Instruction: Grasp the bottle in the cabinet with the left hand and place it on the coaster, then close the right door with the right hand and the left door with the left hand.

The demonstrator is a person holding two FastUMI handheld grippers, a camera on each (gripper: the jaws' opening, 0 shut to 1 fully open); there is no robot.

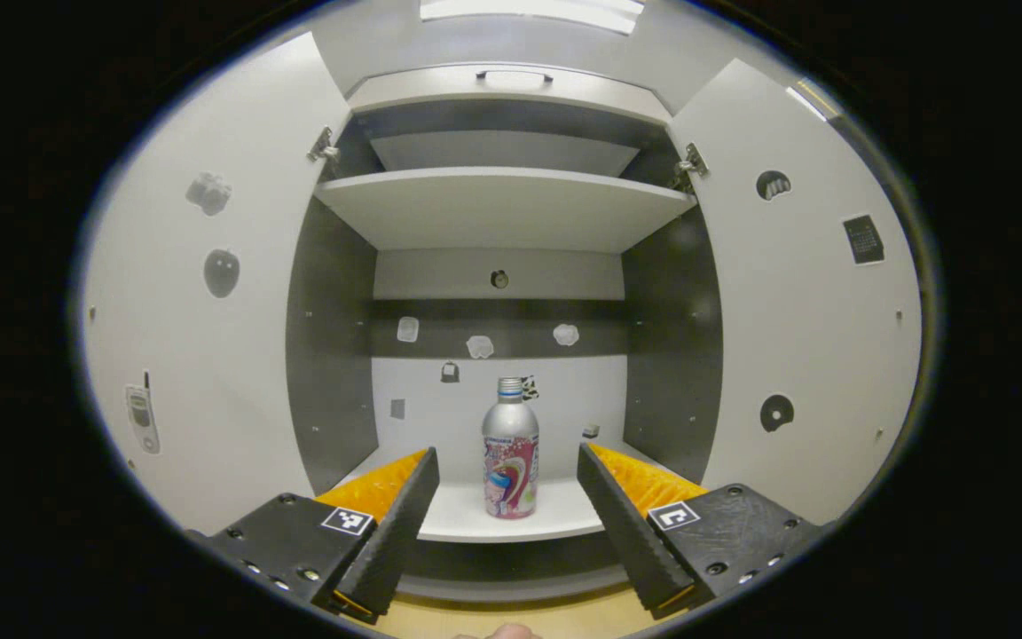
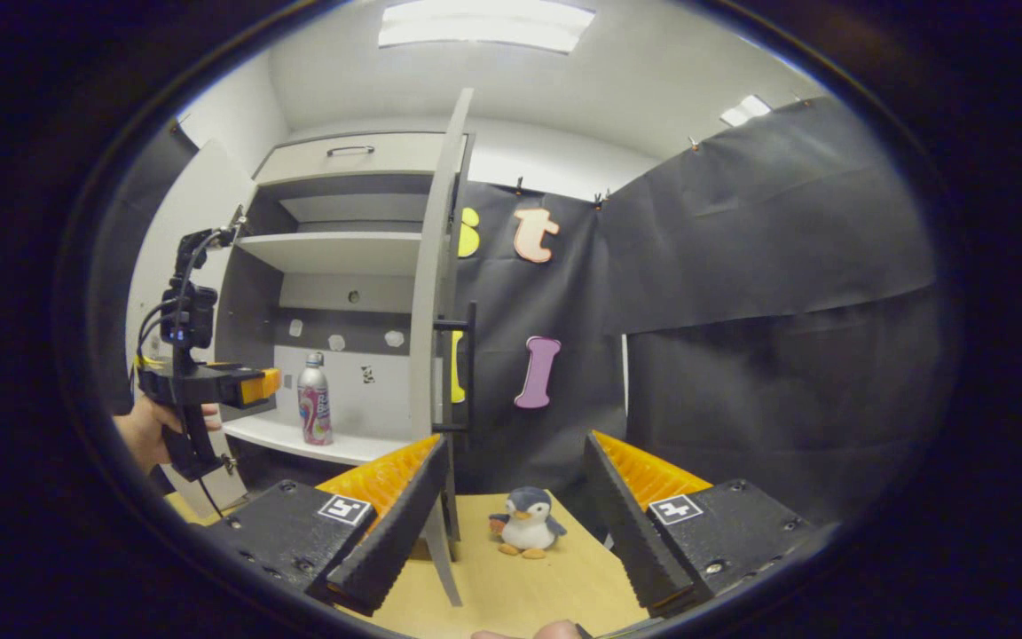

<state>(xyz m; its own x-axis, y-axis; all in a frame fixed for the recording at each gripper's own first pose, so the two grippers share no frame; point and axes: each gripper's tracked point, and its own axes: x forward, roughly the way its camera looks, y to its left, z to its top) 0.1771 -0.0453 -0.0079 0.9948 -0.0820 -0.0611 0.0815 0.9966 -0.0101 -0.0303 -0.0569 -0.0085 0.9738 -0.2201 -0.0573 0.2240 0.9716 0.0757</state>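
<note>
Left gripper view: left hand-held gripper [image 1: 506, 497] released, fingers spread wide, aimed straight into the open cabinet [image 1: 502, 213]. Bottle [image 1: 510, 449] upright on the lower shelf [image 1: 555, 519], near the shelf's front edge, centred in the gap between the two fingers but farther in, touched by neither. Silver neck and cap, pink printed label around the body. Left door [image 1: 200, 293] and right door [image 1: 804, 293] both swung fully open, small stickers dotted across their inner faces and across the back wall. Upper shelf [image 1: 502, 209] bare, a drawer front with a handle [image 1: 514, 78] above it. Strip of wooden worktop [image 1: 511, 614] at the bottom edge.

Right gripper view: right hand-held gripper [image 2: 515, 497] also released, fingers wide apart, nothing between them, held above the worktop [image 2: 529, 586]. Toy penguin [image 2: 527, 521] standing on the worktop beyond the fingers, in the gap. Right door [image 2: 434, 293] seen edge-on just ahead, dark bar handle [image 2: 470, 368] on its outer face. To the left, the left hand-held gripper [image 2: 258, 384] gripped by a hand [image 2: 152, 430], level with the bottle [image 2: 314, 399] and short of it, apart. Bottle upright on the lower shelf [image 2: 298, 439]. Black cloth wall [image 2: 742, 293] behind.
</note>
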